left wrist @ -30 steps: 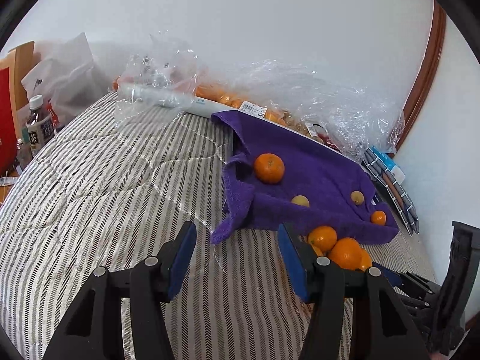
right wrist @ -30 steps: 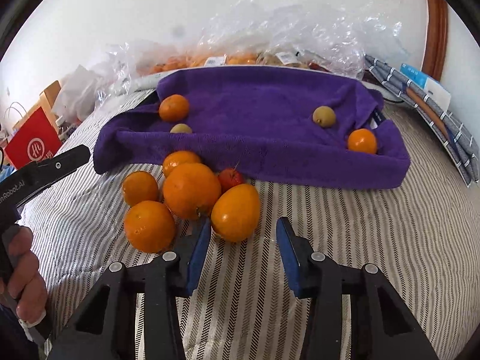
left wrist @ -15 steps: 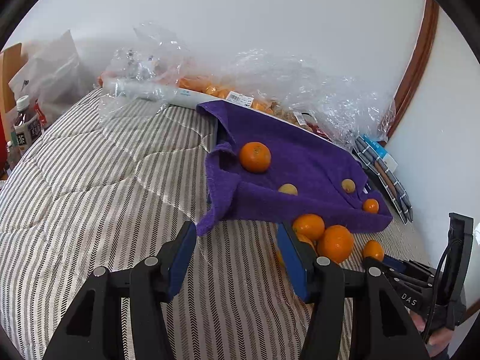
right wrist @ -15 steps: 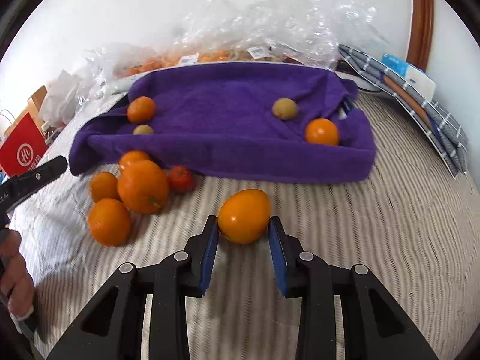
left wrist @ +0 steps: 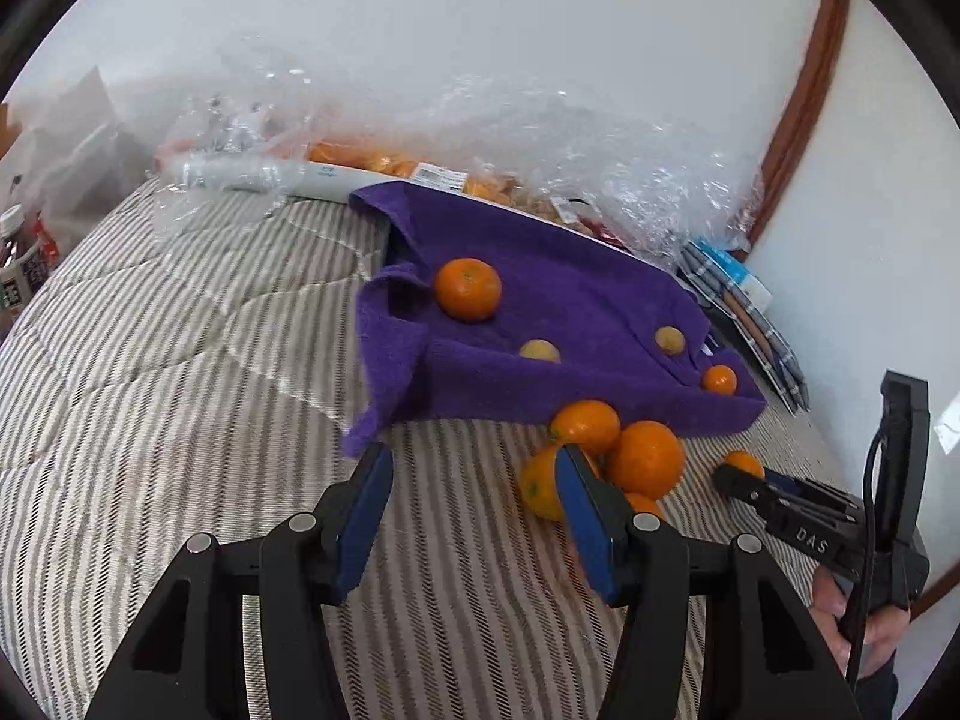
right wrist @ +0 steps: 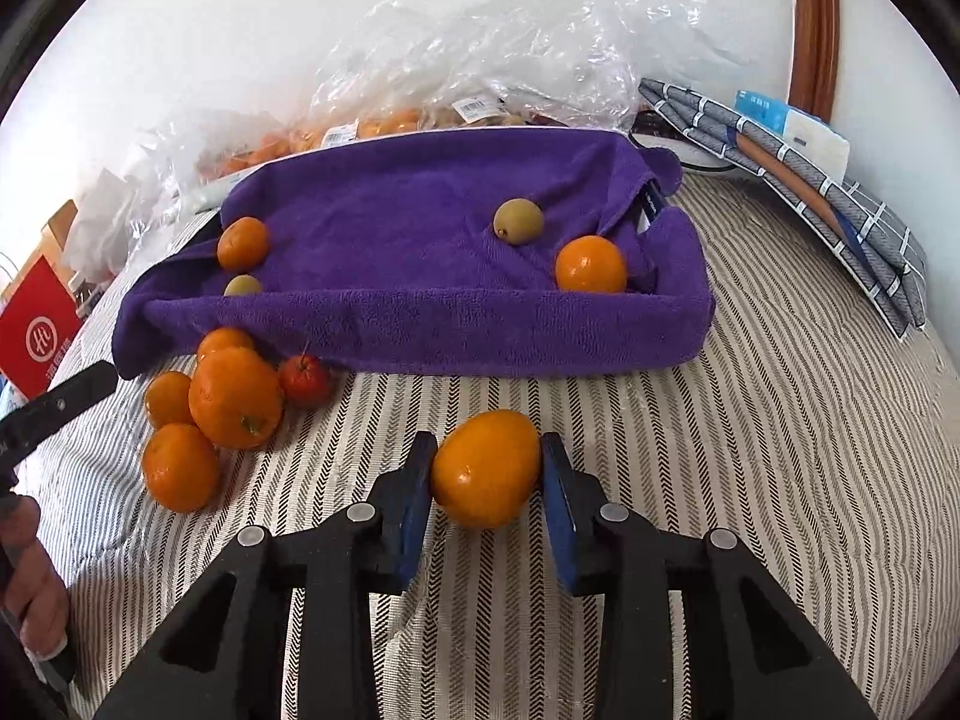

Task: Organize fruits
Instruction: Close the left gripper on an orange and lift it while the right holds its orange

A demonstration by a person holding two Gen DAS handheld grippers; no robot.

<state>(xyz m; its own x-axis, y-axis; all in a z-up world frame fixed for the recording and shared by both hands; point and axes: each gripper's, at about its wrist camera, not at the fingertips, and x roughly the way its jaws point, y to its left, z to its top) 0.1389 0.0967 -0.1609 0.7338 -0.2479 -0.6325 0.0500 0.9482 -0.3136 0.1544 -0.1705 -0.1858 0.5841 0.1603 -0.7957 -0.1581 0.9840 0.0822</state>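
Note:
My right gripper (right wrist: 486, 468) is shut on an oval orange (right wrist: 486, 468) and holds it above the striped bed, in front of the purple towel-lined tray (right wrist: 420, 336). The tray holds two oranges (right wrist: 591, 264) and two small brownish fruits (right wrist: 518, 221). A pile of oranges (right wrist: 234, 396) with a small red fruit (right wrist: 305, 379) lies at the tray's front left. My left gripper (left wrist: 474, 504) is open and empty over the bed, left of that pile (left wrist: 645, 456). The right gripper also shows in the left wrist view (left wrist: 744, 474).
Clear plastic bags of fruit (right wrist: 480, 60) lie behind the tray against the wall. A folded checked cloth and a blue-white box (right wrist: 792, 174) sit at the right. A red bag (right wrist: 36, 336) and bottles (left wrist: 18, 264) stand at the bed's left edge.
My right gripper closed on the oval orange and lifted it away from the pile, toward the right. My left gripper swung its view right and drew nearer the pile.

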